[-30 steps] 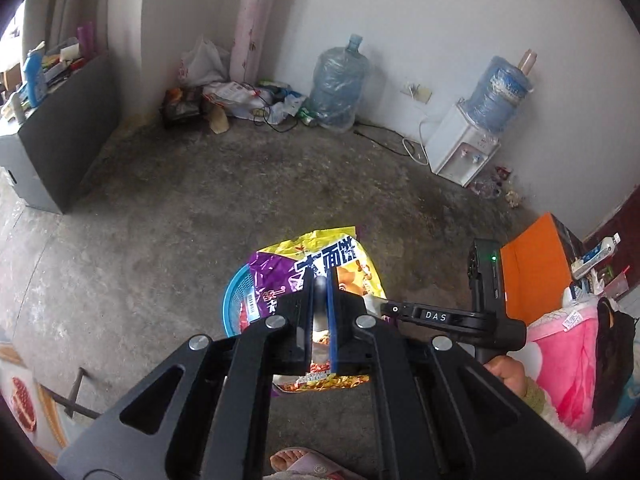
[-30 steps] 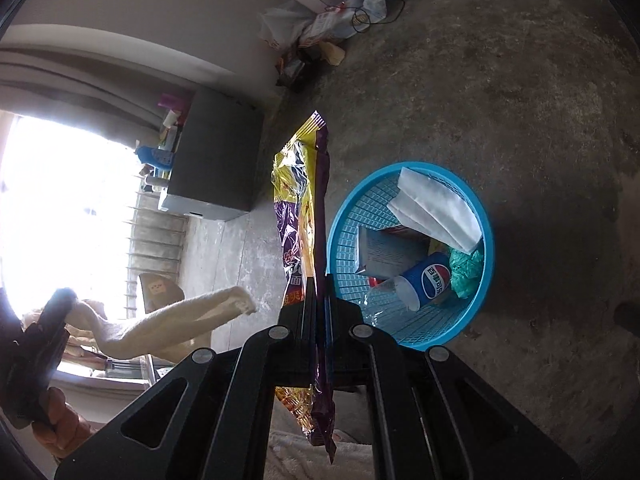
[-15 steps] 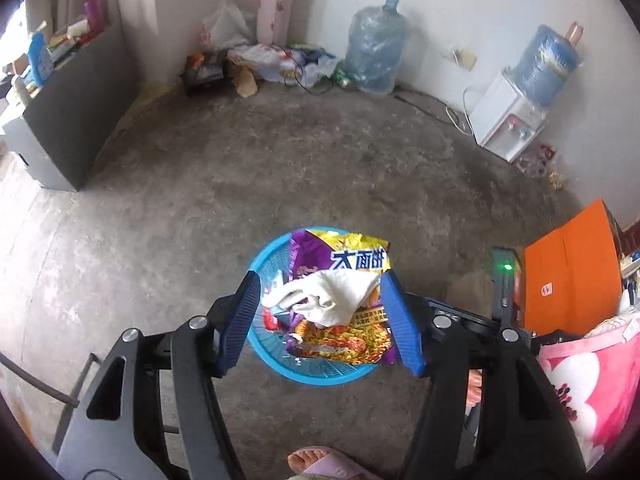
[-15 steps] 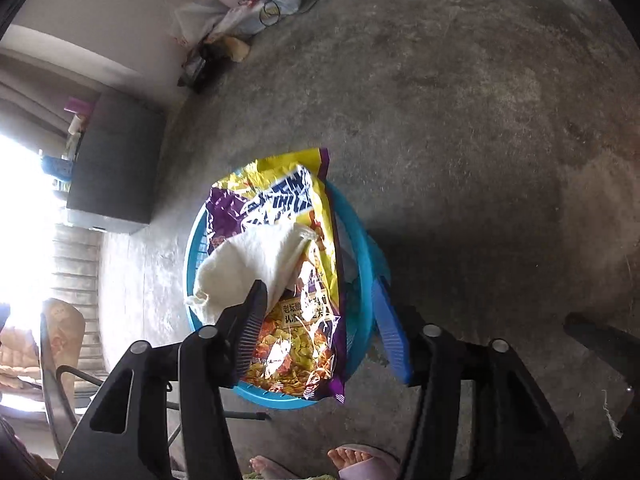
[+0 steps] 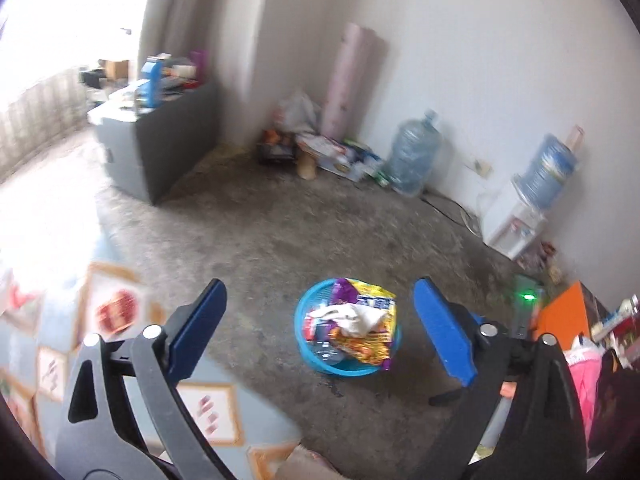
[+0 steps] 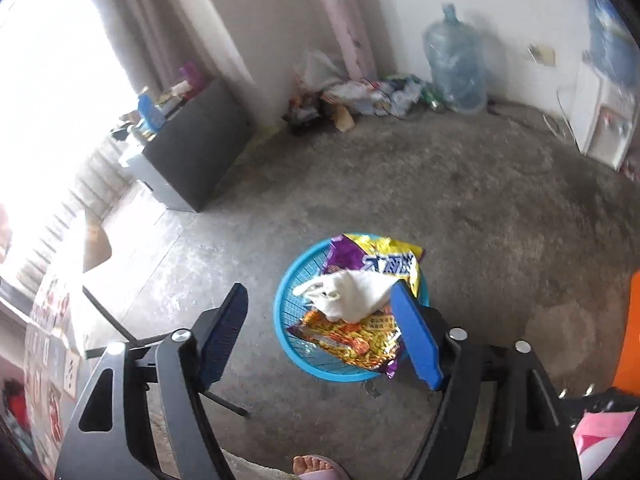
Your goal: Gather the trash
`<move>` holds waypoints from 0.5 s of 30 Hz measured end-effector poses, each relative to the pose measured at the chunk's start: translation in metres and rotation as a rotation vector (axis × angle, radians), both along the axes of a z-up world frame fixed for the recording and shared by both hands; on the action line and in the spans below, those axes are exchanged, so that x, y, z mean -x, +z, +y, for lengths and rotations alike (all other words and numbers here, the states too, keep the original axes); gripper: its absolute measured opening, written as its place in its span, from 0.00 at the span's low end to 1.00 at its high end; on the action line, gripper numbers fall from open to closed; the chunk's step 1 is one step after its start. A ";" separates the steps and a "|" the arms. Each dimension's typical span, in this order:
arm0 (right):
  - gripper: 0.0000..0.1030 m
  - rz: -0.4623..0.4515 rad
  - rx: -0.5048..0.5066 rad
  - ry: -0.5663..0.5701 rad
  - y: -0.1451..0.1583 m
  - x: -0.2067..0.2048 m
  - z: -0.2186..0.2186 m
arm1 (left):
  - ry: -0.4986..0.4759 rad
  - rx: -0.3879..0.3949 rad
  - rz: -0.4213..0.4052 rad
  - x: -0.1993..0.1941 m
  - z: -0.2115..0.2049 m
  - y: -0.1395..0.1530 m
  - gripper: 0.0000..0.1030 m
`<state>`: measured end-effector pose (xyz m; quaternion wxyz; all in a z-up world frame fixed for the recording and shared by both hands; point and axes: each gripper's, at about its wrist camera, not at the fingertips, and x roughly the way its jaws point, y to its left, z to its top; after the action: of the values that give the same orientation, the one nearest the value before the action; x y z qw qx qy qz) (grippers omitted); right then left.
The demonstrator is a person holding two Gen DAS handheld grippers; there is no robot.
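A blue plastic basket stands on the concrete floor. A yellow and purple snack bag and a white cloth lie on top of other litter in it. My left gripper hangs above and short of the basket. Its jaws are opening wide, with nothing between the blue pads. In the right wrist view the basket, the bag and the cloth sit just past my right gripper. Its jaws are also opening and hold nothing. Its right pad hides part of the bag.
A grey cabinet stands at the left. Clutter, a pink roll and a water jug line the far wall. A water dispenser and an orange box are right. A sandalled foot shows below.
Both grippers went from shut to wide open. The snack bag and the white cloth dropped into the basket. Both grippers rose and drew back from it.
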<state>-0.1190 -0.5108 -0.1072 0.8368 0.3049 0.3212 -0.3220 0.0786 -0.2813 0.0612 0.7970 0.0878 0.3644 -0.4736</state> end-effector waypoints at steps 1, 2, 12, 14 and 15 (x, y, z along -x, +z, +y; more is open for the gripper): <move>0.84 -0.009 0.052 0.023 0.017 -0.004 0.015 | 0.045 0.001 -0.018 0.002 0.017 0.006 0.89; 0.86 -0.017 0.102 0.044 0.034 -0.008 0.030 | 0.092 0.004 -0.034 0.003 0.036 0.011 0.89; 0.94 -0.134 0.417 0.291 0.130 -0.027 0.181 | 0.661 -0.104 -0.170 0.011 0.196 0.016 0.92; 0.94 -0.116 0.428 0.337 0.131 -0.031 0.205 | 0.726 -0.126 -0.160 0.015 0.221 0.010 0.92; 0.94 -0.104 0.427 0.352 0.130 -0.033 0.215 | 0.741 -0.132 -0.140 0.019 0.233 0.006 0.92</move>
<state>-0.0860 -0.2960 0.0226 0.9405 0.0775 0.2507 -0.2159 0.0600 -0.0487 0.0669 0.9298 0.0333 0.3457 -0.1217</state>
